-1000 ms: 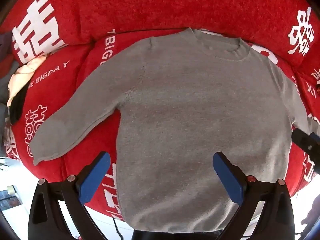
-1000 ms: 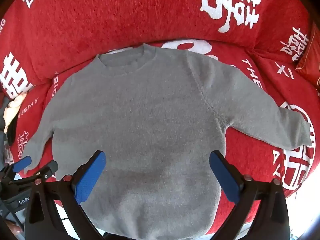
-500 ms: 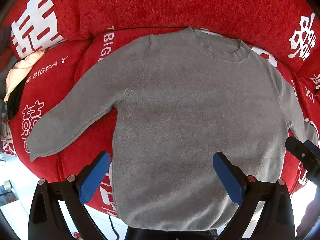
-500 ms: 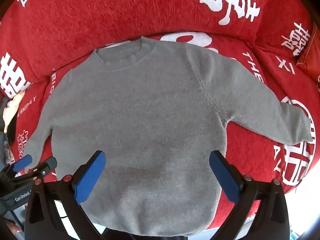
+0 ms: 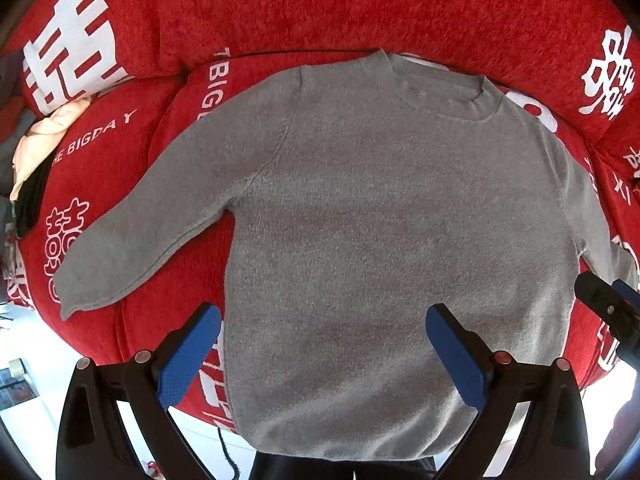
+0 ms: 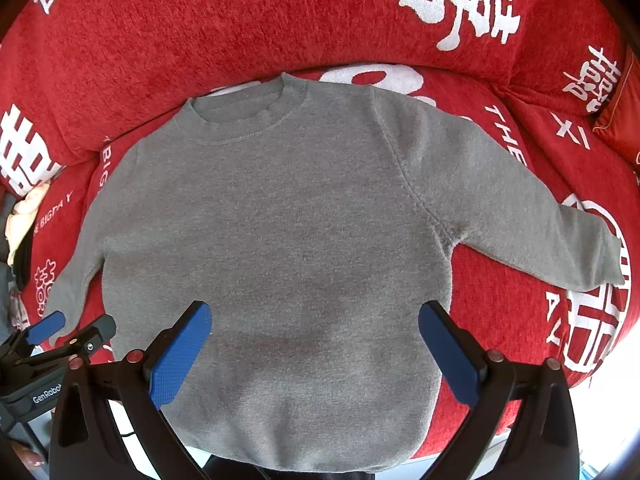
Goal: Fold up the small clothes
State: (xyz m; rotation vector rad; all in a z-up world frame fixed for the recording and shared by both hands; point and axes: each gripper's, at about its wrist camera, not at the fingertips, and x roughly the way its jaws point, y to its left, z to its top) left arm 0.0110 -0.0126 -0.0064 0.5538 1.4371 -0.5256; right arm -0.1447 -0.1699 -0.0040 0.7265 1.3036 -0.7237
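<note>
Both tongs (image 5: 323, 350) (image 6: 314, 348) lower now, agape over flat grey sweater (image 5: 392, 248).

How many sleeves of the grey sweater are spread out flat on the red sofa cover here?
2. The grey sweater has its left sleeve angled out over the red sofa cover, and its right sleeve angled out on the opposite side. Neither is folded in.

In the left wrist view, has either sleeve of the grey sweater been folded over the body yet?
No: the grey sweater lies flat on the red cover, both sleeves spread outward.
</note>
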